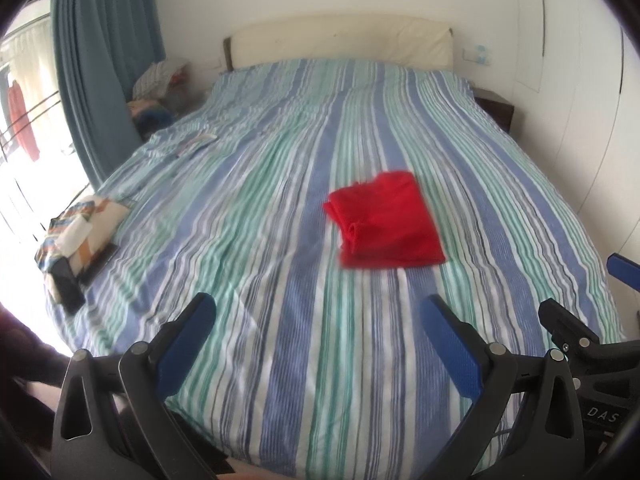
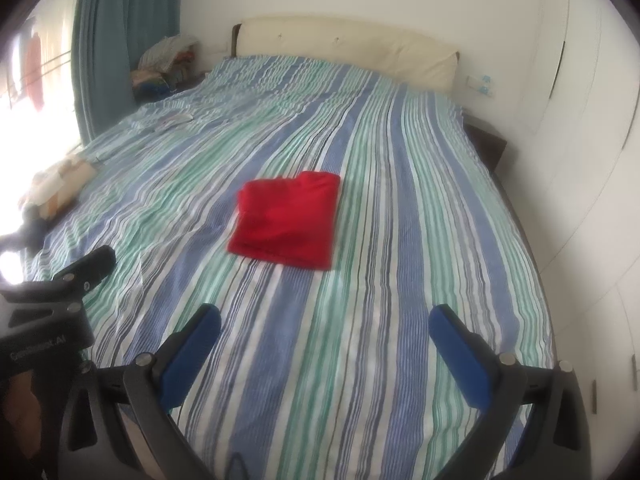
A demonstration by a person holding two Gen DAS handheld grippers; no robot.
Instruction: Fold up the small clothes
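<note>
A red garment point(image 1: 386, 222) lies folded into a flat rectangle on the striped bed cover point(image 1: 280, 240), right of the middle. In the right wrist view the same red garment point(image 2: 286, 220) sits at centre on the bed cover point(image 2: 400, 240). My left gripper point(image 1: 318, 314) is open and empty, held back over the near end of the bed, well short of the garment. My right gripper point(image 2: 324, 326) is open and empty too, also well short of it. The right gripper's body point(image 1: 576, 332) shows at the right edge of the left wrist view, and the left gripper's body point(image 2: 80, 276) at the left edge of the right wrist view.
A patterned pile of folded cloth with dark items point(image 1: 80, 232) lies at the bed's left edge. A cream headboard point(image 1: 340, 40) stands at the far end, a blue curtain point(image 1: 96, 60) at the left, a dark nightstand point(image 1: 494, 110) and white wardrobe doors point(image 1: 580, 120) at the right.
</note>
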